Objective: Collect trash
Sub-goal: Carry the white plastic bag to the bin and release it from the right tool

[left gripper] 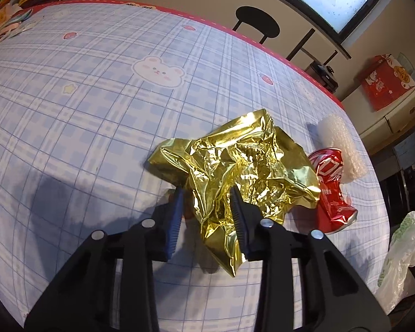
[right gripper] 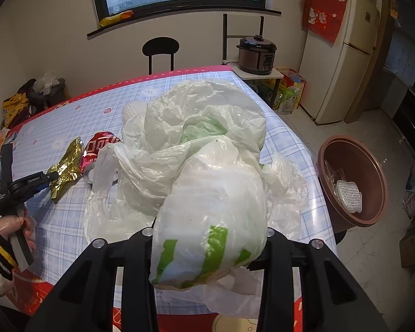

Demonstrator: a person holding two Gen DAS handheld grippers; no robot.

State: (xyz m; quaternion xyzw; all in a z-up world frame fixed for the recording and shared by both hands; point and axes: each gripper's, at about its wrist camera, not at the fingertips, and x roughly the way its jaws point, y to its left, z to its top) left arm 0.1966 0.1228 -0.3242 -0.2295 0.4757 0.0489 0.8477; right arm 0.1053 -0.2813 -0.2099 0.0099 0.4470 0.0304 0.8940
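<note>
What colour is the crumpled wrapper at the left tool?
Shiny gold wrapper; clearest in the left wrist view.
</note>
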